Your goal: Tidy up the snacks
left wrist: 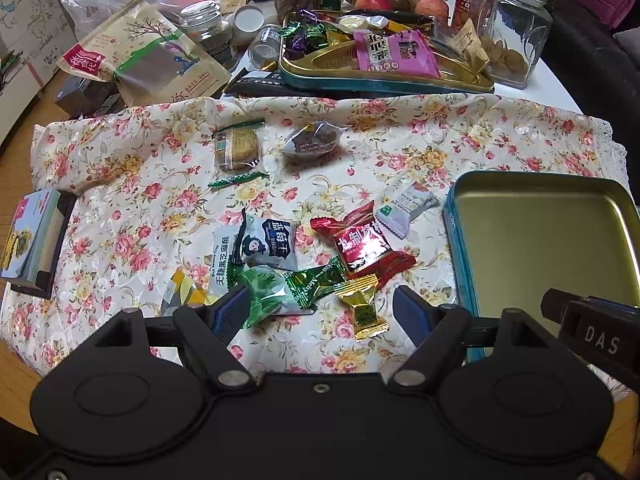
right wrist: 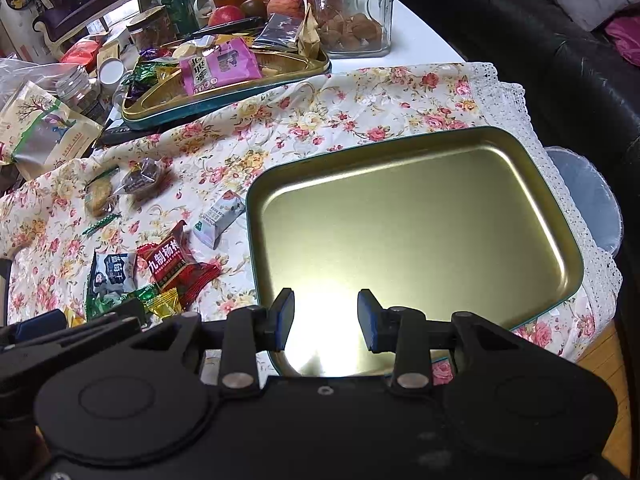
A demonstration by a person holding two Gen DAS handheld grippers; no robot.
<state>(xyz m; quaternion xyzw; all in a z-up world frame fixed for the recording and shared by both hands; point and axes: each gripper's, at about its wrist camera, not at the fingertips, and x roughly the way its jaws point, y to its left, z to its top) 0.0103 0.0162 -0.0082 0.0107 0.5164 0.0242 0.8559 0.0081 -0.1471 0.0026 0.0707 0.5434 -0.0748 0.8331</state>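
Observation:
Several wrapped snacks lie on the floral cloth (left wrist: pixel 120 208): a red packet (left wrist: pixel 362 246), a grey-blue packet (left wrist: pixel 270 240), green candies (left wrist: pixel 308 282), a gold candy (left wrist: pixel 362 308), a white packet (left wrist: pixel 406 208), a biscuit pack (left wrist: pixel 236 146) and a dark clear-wrapped cake (left wrist: pixel 312 140). My left gripper (left wrist: pixel 320 304) is open just above the green and gold candies, holding nothing. An empty gold tin tray (right wrist: pixel 420 220) with a teal rim lies to the right; it also shows in the left wrist view (left wrist: pixel 540 240). My right gripper (right wrist: pixel 326 318) is open and empty over the tray's near edge.
A second tin (left wrist: pixel 384 76) full of snacks stands at the back, with a glass jar (left wrist: pixel 514 28), apples (left wrist: pixel 374 0), small jars and a paper bag (left wrist: pixel 140 56). A card box (left wrist: pixel 30 236) sits at the left edge. A black sofa (right wrist: pixel 560 40) and bin (right wrist: pixel 588 196) lie right.

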